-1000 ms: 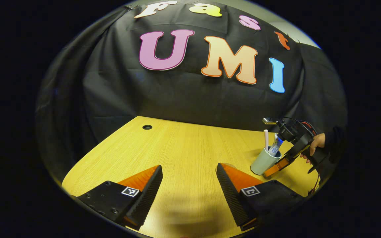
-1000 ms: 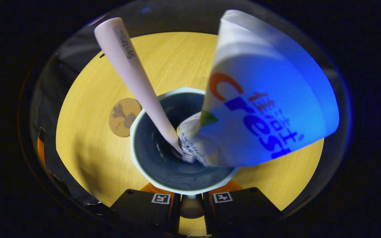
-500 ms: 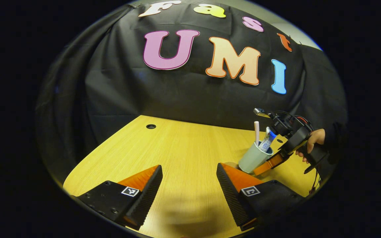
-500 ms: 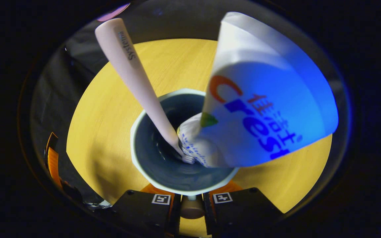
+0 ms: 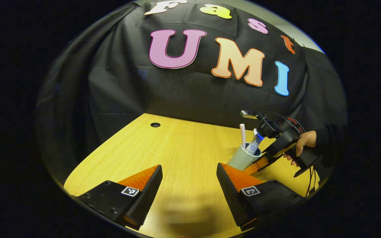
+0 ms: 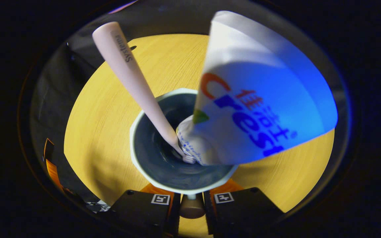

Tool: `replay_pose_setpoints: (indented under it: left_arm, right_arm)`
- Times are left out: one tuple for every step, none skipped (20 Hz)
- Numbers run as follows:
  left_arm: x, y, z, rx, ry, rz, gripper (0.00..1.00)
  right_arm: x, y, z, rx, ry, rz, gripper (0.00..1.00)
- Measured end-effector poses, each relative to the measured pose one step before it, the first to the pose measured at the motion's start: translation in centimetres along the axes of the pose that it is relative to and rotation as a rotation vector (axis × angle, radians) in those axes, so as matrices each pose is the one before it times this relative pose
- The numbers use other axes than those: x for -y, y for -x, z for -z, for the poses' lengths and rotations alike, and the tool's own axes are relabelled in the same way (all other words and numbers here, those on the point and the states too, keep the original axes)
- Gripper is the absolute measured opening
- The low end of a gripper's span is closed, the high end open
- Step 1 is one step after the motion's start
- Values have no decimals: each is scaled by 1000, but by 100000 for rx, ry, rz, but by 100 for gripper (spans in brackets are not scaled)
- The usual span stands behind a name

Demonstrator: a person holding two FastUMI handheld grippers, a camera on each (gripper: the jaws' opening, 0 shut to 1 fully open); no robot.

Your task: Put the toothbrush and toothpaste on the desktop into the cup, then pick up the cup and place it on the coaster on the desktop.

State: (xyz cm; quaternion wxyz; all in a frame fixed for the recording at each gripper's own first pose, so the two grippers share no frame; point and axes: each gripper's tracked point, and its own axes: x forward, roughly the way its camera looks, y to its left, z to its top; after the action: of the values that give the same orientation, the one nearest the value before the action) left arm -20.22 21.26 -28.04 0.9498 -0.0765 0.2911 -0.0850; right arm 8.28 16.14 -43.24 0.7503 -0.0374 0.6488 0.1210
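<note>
Left gripper view: cup crosses the desk in my right gripper

Left gripper view has my left gripper [image 5: 189, 185] low over the wooden desk [image 5: 177, 145], its jaws spread wide with nothing between them, much as a second ago. Beyond its right-hand finger, my right gripper [image 5: 256, 163] carries the pale cup [image 5: 241, 158], a hand [image 5: 298, 145] in a dark sleeve gripping the handle. The cup has travelled from the desk's right edge towards the middle over the past second and now sits just behind my left gripper's finger; I cannot tell whether its base is touching the desk. The pink toothbrush [image 5: 242, 132] and the toothpaste [image 5: 255, 143] stand up out of it.

Right gripper view looks straight down into the cup [image 6: 137, 132]. My two fingers at the bottom edge are drawn close together and pinch the cup's near rim between them. The toothbrush [image 6: 127, 76] leans to the upper left, the toothpaste [image 6: 260, 109] to the upper right, both with their lower ends at the cup's bottom. A second ago the round coaster lay just left of the cup here; it has since passed out of sight, and I cannot tell whether it lies beneath the cup.
</note>
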Motion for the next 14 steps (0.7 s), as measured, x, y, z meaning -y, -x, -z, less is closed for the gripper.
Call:
replay_pose_setpoints:
  left_arm:
    - [156,-172,-98,243,-179,536,95]
    - [198,-168,-131,-57,-348,549,95]
    - [334,-247,-1,-25,-380,811,95]
    - [326,-192,-19,-772,-272,570,95]
    - [448,-190,1,-692,313,1248,95]
    - [630,-343,-298,46,687,1657,95]
    - [840,-420,-343,295,138,1680,95]
    - [725,-313,-440,700,-614,854,95]
    - [583,-193,-433,1080,-766,108,95]
    - [824,-215,-625,1799,-453,389,95]
    - [951,-72,-431,773,-301,198,95]
    - [1175,-105,-209,151,338,932,95]
    - [1356,-181,-279,443,111,903,95]
    - [1274,-55,-448,559,-564,271,95]
  right_arm:
    - [-49,335,-265,1628,333,11,44]
    - [-125,633,-258,1757,224,-932,48]
    - [-172,707,-353,2781,-489,-888,60]
    - [7,599,-156,3700,-725,48,73]
    - [130,1206,-138,4072,-1149,-387,87]
    - [195,776,-428,5596,-1439,-106,100]
    - [476,1285,-458,7117,-742,289,100]
    - [680,1487,-395,7401,246,644,100]
    - [861,1452,-541,7607,959,800,100]
    - [1038,1605,-546,7920,1583,894,96]
    - [1314,1511,-739,7515,2041,1885,100]
    - [1102,1626,-657,6314,1769,1965,99]
    - [1025,1751,-941,5692,441,1195,99]
    - [994,1836,-1043,5175,-891,641,99]
